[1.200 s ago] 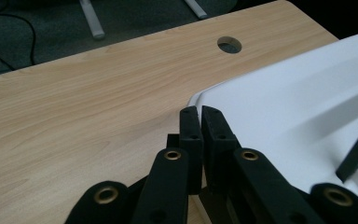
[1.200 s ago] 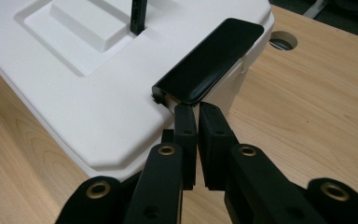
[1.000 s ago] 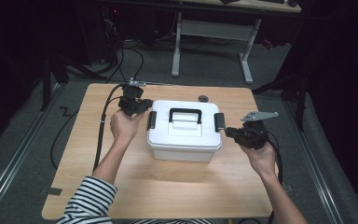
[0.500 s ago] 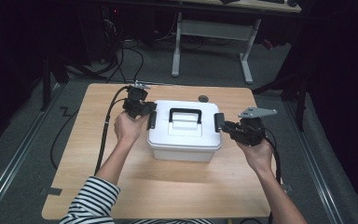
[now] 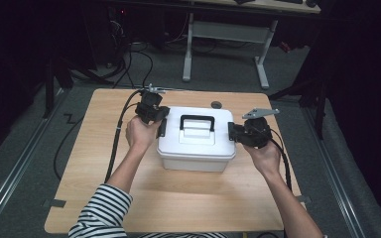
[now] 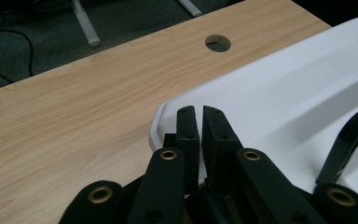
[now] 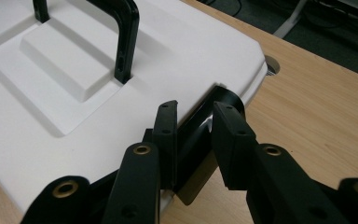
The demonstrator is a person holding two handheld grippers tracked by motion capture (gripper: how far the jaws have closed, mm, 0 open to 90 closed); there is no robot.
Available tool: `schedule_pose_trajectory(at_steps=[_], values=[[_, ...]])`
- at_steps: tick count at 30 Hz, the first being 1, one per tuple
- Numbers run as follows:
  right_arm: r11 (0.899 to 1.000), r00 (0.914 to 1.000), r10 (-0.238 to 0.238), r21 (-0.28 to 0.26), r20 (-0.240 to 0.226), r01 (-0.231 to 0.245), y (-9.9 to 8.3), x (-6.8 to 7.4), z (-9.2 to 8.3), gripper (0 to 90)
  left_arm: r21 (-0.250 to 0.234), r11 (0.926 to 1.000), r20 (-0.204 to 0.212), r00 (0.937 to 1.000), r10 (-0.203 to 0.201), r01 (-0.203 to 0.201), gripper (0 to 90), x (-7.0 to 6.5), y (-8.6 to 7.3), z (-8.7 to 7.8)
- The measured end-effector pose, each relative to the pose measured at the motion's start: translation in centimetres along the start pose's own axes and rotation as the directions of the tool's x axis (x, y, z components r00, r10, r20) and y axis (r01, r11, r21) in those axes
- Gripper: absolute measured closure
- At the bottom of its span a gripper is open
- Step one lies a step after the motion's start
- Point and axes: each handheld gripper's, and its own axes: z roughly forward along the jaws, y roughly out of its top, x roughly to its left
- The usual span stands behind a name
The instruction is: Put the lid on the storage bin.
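Unlatching the white box (image 5: 197, 141) on the table (image 5: 94, 163)
Left hand-held gripper (image 6: 199, 116) clenched at lid edge; right hand-held gripper (image 7: 196, 122), just been opening, straddling black latch (image 7: 204, 122); lid not yet lifted.

The left gripper (image 6: 196, 109) hides the edge of the white box (image 6: 279, 88), so what its almost closed jaws touch cannot be told. The box handle (image 6: 349, 135) is cut by the picture's edge. The right gripper (image 7: 196, 112) covers the lower part of the black latch (image 7: 200, 126).
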Motion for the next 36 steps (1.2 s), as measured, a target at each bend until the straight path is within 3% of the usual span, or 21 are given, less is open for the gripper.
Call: schedule_pose_trajectory(at_steps=[8, 17, 31, 36], values=[[0.999, 0.9998, 0.018, -0.026, -0.006, -0.018, -0.3, -0.1, -0.4, 71.6, -0.016, 0.9998, 0.011, 0.9999, 0.007, -0.007, 79.7, -0.2, -0.4, -0.4], [0.996, 0.9991, 0.037, -0.082, -0.021, -0.038, -1.4, -0.4, -2.9, 68.3, -0.094, 0.9955, 0.048, 0.9988, -0.004, 0.008, 67.8, -0.1, -2.0, -4.1], [0.984, 0.9910, 0.133, -0.118, -0.019, -0.134, -5.5, -1.7, -4.4, 56.8, -0.162, 0.9851, 0.079, 0.9958, -0.046, 0.059, 55.1, 0.4, -6.8, -8.0], [0.977, 0.9868, 0.161, -0.138, -0.019, -0.162, -7.0, -2.0, -5.1, 49.8, -0.184, 0.9809, 0.059, 0.9969, -0.053, 0.063, 49.8, 0.4, -8.8, -9.3]])
